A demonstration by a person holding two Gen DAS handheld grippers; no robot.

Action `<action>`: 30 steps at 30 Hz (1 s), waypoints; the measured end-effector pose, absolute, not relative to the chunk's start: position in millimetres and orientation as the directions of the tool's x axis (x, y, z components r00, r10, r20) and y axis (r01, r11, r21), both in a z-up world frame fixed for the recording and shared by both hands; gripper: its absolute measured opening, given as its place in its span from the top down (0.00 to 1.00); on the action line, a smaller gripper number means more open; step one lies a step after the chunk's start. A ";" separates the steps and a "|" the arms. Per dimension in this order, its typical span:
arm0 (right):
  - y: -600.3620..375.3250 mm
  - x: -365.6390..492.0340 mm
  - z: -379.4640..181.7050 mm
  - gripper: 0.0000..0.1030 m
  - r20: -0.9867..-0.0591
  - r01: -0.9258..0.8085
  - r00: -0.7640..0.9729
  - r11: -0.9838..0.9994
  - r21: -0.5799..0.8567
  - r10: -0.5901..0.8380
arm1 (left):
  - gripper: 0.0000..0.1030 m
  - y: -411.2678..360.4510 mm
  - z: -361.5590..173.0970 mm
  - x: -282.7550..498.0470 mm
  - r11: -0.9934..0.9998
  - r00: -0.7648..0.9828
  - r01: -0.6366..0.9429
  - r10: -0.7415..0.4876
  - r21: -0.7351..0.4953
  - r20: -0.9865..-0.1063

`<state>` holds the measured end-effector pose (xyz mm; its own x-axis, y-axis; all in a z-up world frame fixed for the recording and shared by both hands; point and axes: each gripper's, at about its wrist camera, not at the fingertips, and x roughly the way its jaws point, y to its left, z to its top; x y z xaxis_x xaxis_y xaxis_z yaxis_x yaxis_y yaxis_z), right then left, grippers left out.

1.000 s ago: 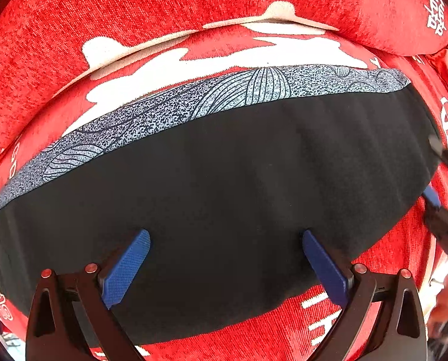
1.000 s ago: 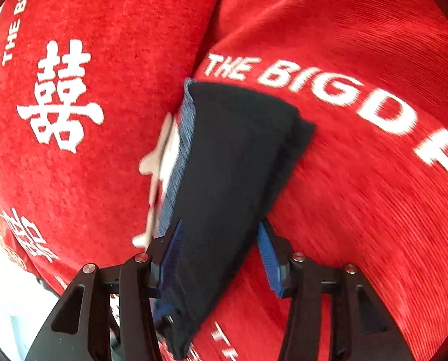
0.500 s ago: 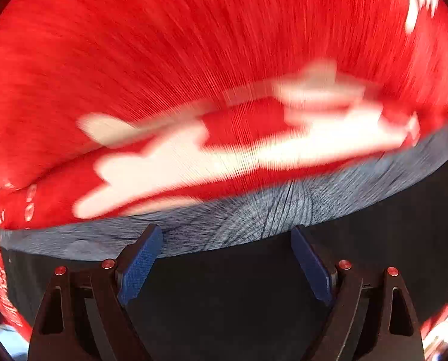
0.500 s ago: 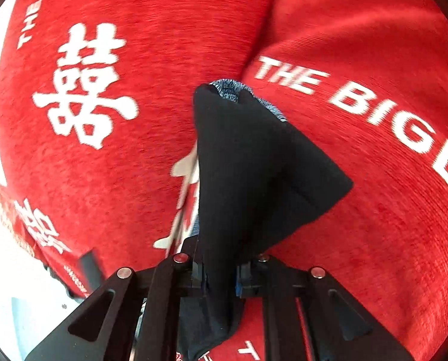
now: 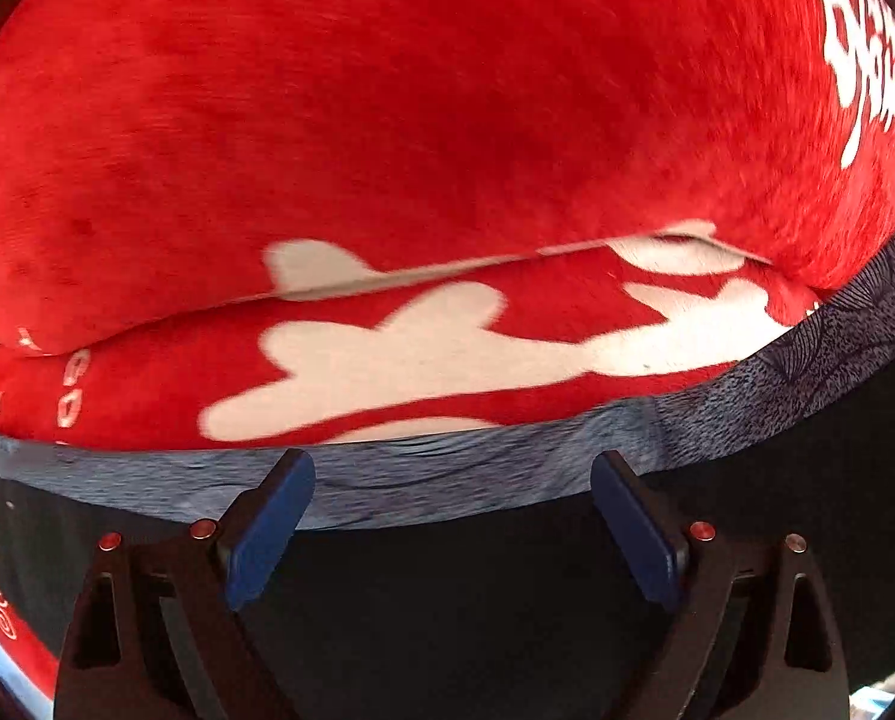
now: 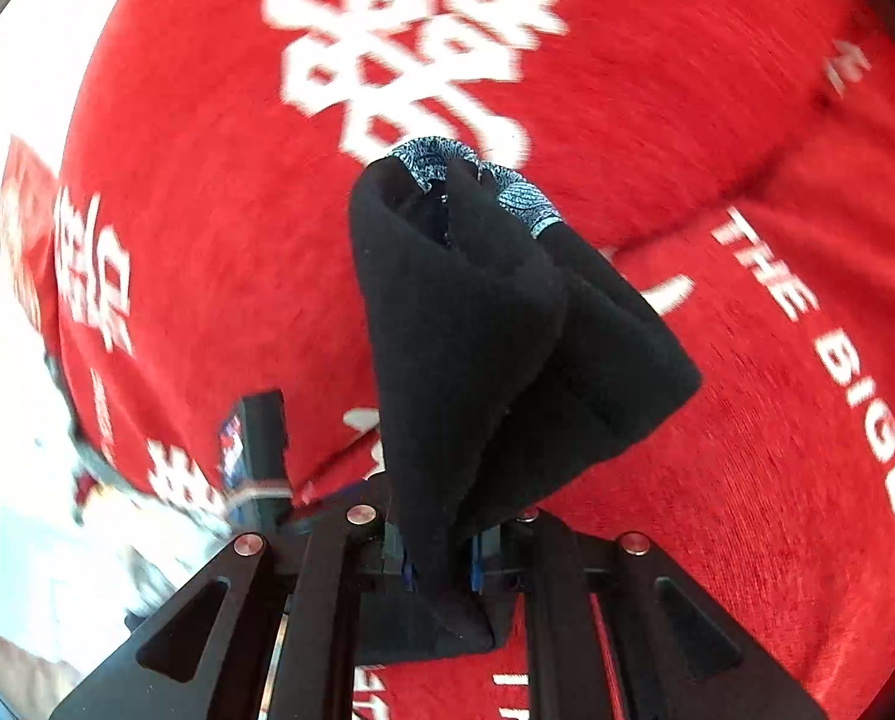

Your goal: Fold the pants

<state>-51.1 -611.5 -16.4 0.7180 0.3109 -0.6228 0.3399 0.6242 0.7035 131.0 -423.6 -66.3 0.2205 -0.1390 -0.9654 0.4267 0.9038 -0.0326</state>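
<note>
The black pants point(image 5: 477, 600) with a blue-grey patterned band point(image 5: 447, 480) lie on a red sofa cover. My left gripper point(image 5: 453, 516) is open, its blue fingers point(image 5: 267, 528) spread over the pants near the band, holding nothing. My right gripper point(image 6: 441, 564) is shut on a bunched end of the pants point(image 6: 495, 330), which stands lifted above the cover with the patterned band point(image 6: 525, 198) at its top.
The red cover point(image 5: 387, 120) has white characters and lettering point(image 6: 855, 372) and a seam between seat and back cushion point(image 5: 417, 282). The other gripper point(image 6: 255, 438) shows at the cover's left edge in the right wrist view, beside bright floor.
My right gripper closed on the pants' end and raised it off the cover. My left gripper moved forward over the pants toward the patterned band, staying open.
</note>
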 end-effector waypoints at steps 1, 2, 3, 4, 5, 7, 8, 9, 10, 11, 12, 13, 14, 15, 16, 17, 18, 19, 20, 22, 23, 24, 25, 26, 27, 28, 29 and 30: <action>-599.5 -44.7 -7.5 0.87 -0.642 0.321 0.704 0.671 0.668 0.303 | 0.08 -411.3 -62.2 131.6 0.904 0.229 0.426 -0.140 -0.030 -0.963; -587.7 -38.6 -0.8 0.87 -0.658 0.302 0.692 0.709 0.638 0.297 | 0.08 -399.9 -57.3 134.0 0.905 0.235 0.424 -0.140 -0.028 -0.962; -577.6 -33.1 3.3 0.87 -0.671 0.287 0.681 0.736 0.613 0.293 | 0.08 -383.6 -53.7 137.2 0.908 0.238 0.418 -0.135 -0.024 -0.962; -561.6 -25.7 7.7 0.87 -0.688 0.263 0.666 0.772 0.578 0.289 | 0.08 -364.4 -51.3 141.2 0.914 0.238 0.404 -0.125 -0.019 -0.963; -549.0 -21.5 9.4 0.87 -0.699 0.244 0.655 0.796 0.555 0.287 | 0.08 -345.8 -51.8 140.6 0.921 0.236 0.390 -0.118 -0.017 -0.965; -516.9 -6.9 10.4 0.87 -0.729 0.199 0.623 0.844 0.499 0.284 | 0.08 -311.9 -52.0 140.4 0.933 0.232 0.361 -0.096 -0.006 -0.968; -500.2 0.5 8.5 0.86 -0.745 0.177 0.607 0.866 0.468 0.278 | 0.08 -295.5 -53.2 140.1 0.939 0.232 0.344 -0.084 0.001 -0.969; -483.6 6.4 4.9 0.85 -0.761 0.157 0.589 0.885 0.438 0.272 | 0.08 -272.3 -53.9 143.7 0.946 0.233 0.325 -0.069 0.011 -0.970; -460.6 15.2 -1.6 0.85 -0.784 0.130 0.563 0.908 0.398 0.262 | 0.08 -249.6 -55.5 147.1 0.952 0.232 0.306 -0.055 0.019 -0.971; -439.7 22.7 -9.4 0.83 -0.805 0.109 0.539 0.927 0.359 0.249 | 0.08 -236.9 -59.8 147.5 0.956 0.229 0.294 -0.050 0.020 -0.972; -422.1 28.6 -17.1 0.78 -0.823 0.094 0.516 0.938 0.332 0.239 | 0.08 -219.2 -61.3 149.5 0.961 0.220 0.278 -0.048 0.016 -0.974; -398.4 35.2 -30.7 0.76 -0.846 0.078 0.481 0.950 0.304 0.231 | 0.08 -202.1 -61.9 151.1 0.964 0.212 0.265 -0.054 0.004 -0.976; -375.2 40.3 -46.6 0.72 -0.870 0.064 0.445 0.962 0.265 0.210 | 0.08 -187.9 -61.7 152.8 0.966 0.206 0.258 -0.058 -0.003 -0.977; -356.2 44.0 -61.7 0.70 -0.897 0.052 0.405 0.974 0.219 0.179 | 0.08 -181.1 -63.9 153.1 0.967 0.202 0.256 -0.060 -0.007 -0.978; -339.1 45.6 -72.9 0.68 -0.917 0.040 0.378 0.988 0.152 0.126 | 0.08 -173.4 -64.6 154.2 0.967 0.196 0.256 -0.064 -0.012 -0.979; -317.8 44.2 -81.9 0.63 -0.928 0.014 0.372 0.999 0.036 0.029 | 0.08 -166.1 -67.3 155.6 0.966 0.189 0.258 -0.071 -0.020 -0.979; -308.2 39.9 -84.9 0.52 -0.926 -0.005 0.378 0.999 -0.032 -0.028 | 0.08 -154.7 -66.8 156.0 0.965 0.179 0.262 -0.083 -0.034 -0.980; -291.2 36.4 -85.0 0.42 -0.915 -0.042 0.391 0.991 -0.124 -0.098 | 0.08 -149.4 -67.2 156.3 0.964 0.172 0.264 -0.092 -0.044 -0.981; -276.7 33.6 -84.1 0.28 -0.913 -0.082 0.387 0.981 -0.174 -0.129 | 0.08 -143.9 -68.0 156.4 0.962 0.162 0.266 -0.104 -0.058 -0.981; -254.5 27.6 -75.7 0.28 -0.909 -0.144 0.392 0.966 -0.214 -0.143 | 0.08 -131.7 -62.5 153.3 0.958 0.148 0.271 -0.134 -0.090 -0.980; -244.2 24.0 -69.1 0.28 -0.904 -0.175 0.404 0.959 -0.223 -0.137 | 0.08 -130.7 -61.0 152.2 0.955 0.143 0.276 -0.151 -0.107 -0.978; -230.7 14.7 -57.7 0.28 -0.898 -0.226 0.425 0.947 -0.229 -0.116 | 0.08 -128.7 -57.2 149.9 0.950 0.138 0.284 -0.174 -0.129 -0.975; -224.9 10.1 -50.1 0.28 -0.896 -0.250 0.433 0.943 -0.220 -0.094 | 0.08 -128.0 -53.2 147.7 0.944 0.134 0.294 -0.197 -0.151 -0.971; -223.3 2.6 -41.8 0.28 -0.900 -0.267 0.432 0.946 -0.183 -0.052 | 0.08 -129.6 -48.8 144.0 0.930 0.121 0.313 -0.238 -0.190 -0.964; -230.1 -3.2 -34.6 0.28 -0.909 -0.252 0.416 0.961 -0.112 0.003 | 0.08 -132.9 -45.4 140.2 0.915 0.105 0.335 -0.274 -0.225 -0.956; -240.9 -4.6 -29.5 0.28 -0.915 -0.211 0.399 0.977 -0.036 0.052 | 0.08 -136.6 -42.2 136.6 0.896 0.086 0.359 -0.309 -0.260 -0.947; -252.8 -5.3 -27.1 0.28 -0.917 -0.156 0.385 0.987 0.042 0.100 | 0.08 -141.2 -36.6 133.4 0.880 0.070 0.379 -0.336 -0.286 -0.939; -282.6 -5.5 -26.0 0.28 -0.909 -0.026 0.371 0.981 0.195 0.190 | 0.08 -149.3 -33.8 127.6 0.850 0.038 0.414 -0.375 -0.327 -0.926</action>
